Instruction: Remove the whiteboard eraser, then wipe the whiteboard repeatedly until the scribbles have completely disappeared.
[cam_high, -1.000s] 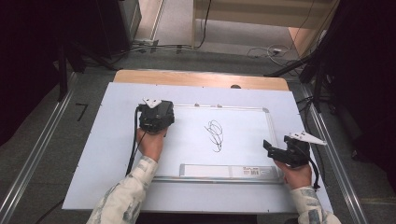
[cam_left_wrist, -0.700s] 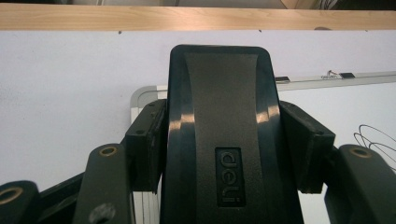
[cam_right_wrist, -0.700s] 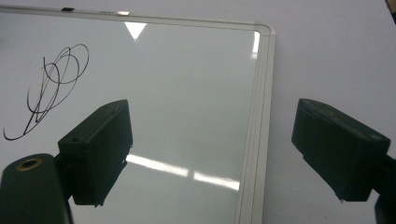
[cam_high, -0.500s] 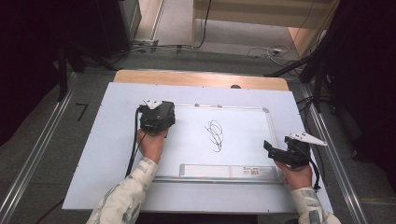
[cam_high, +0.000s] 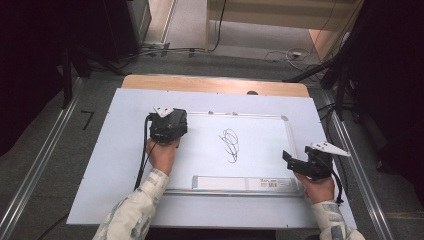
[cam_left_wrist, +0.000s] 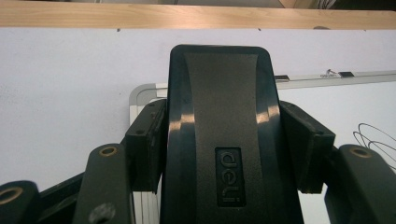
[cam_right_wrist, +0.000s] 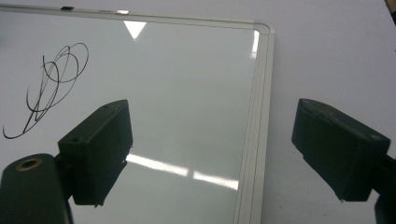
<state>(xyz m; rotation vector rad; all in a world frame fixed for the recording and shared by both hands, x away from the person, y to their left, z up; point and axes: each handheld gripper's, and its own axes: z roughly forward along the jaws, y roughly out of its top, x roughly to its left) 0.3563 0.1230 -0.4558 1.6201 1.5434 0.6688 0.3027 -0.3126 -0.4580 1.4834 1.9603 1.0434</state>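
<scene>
Black eraser (cam_left_wrist: 219, 140) in left gripper (cam_high: 168, 125)

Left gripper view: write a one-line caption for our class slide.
Left gripper shut on a black eraser above the whiteboard corner.

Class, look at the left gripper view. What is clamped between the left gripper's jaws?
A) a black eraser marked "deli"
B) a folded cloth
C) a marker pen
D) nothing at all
A: in the left gripper view the jaws of the left gripper press on both sides of a black eraser with "deli" on its back, held over the corner of the whiteboard.
</scene>
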